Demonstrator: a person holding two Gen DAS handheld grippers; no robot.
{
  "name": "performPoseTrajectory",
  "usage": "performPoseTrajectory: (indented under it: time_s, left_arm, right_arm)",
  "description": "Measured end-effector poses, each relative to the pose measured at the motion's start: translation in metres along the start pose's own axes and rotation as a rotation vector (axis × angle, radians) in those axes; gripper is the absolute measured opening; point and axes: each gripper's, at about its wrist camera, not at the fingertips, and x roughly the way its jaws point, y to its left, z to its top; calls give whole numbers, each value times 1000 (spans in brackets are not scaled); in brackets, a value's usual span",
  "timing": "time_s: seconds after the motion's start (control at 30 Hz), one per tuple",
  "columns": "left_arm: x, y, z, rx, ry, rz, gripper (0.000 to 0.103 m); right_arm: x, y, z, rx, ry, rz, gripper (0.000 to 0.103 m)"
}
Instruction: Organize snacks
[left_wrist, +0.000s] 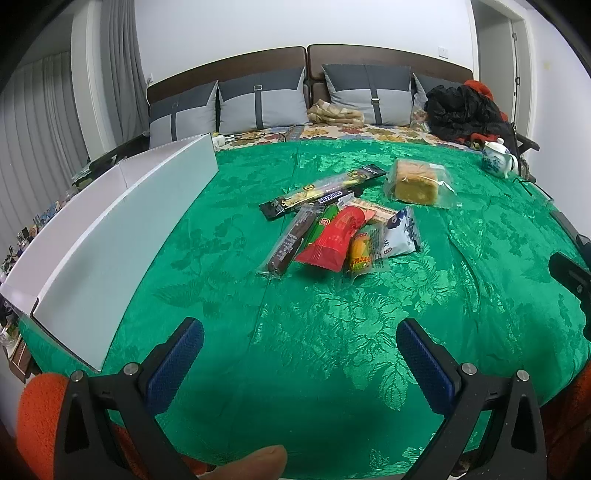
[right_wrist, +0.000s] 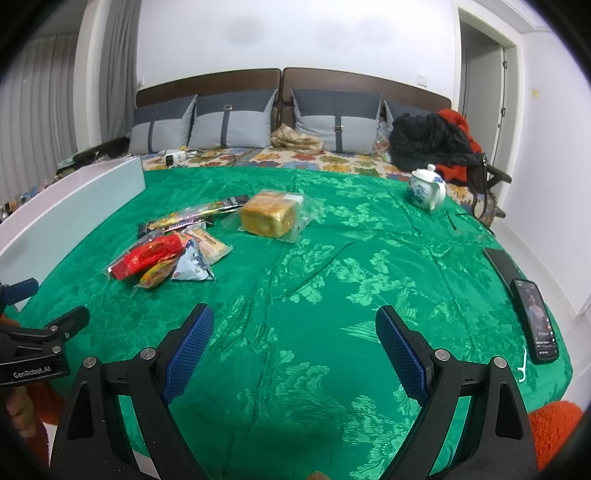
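A pile of snacks lies on the green cloth (left_wrist: 332, 332): a red packet (left_wrist: 334, 236), a brown bar (left_wrist: 291, 238), a long black and gold stick (left_wrist: 325, 188), a Snickers bar (left_wrist: 332, 196), a yellow-orange packet (left_wrist: 362, 256) and a blue-white pouch (left_wrist: 400, 236). A wrapped sponge cake (left_wrist: 417, 181) lies apart, behind them. A white box (left_wrist: 110, 236) stands at the left. My left gripper (left_wrist: 299, 354) is open and empty, short of the pile. My right gripper (right_wrist: 295, 347) is open and empty; the pile (right_wrist: 162, 254) and the cake (right_wrist: 269, 216) lie ahead to its left.
A blue and white teapot (right_wrist: 424, 188) stands at the far right of the cloth. A phone (right_wrist: 537, 319) and a white floss pick (right_wrist: 522, 365) lie at the right edge. Pillows (right_wrist: 232, 122) and dark clothes (right_wrist: 432, 142) are at the bed's head. The left gripper shows in the right wrist view (right_wrist: 40, 332).
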Motion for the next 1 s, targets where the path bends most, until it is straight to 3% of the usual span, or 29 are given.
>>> performPoseTrajectory:
  time_s: [1.0]
  left_arm:
    - [5,2,-1,-7,23,4,103]
  right_arm:
    - [3,3,-2,-1,5,5,92]
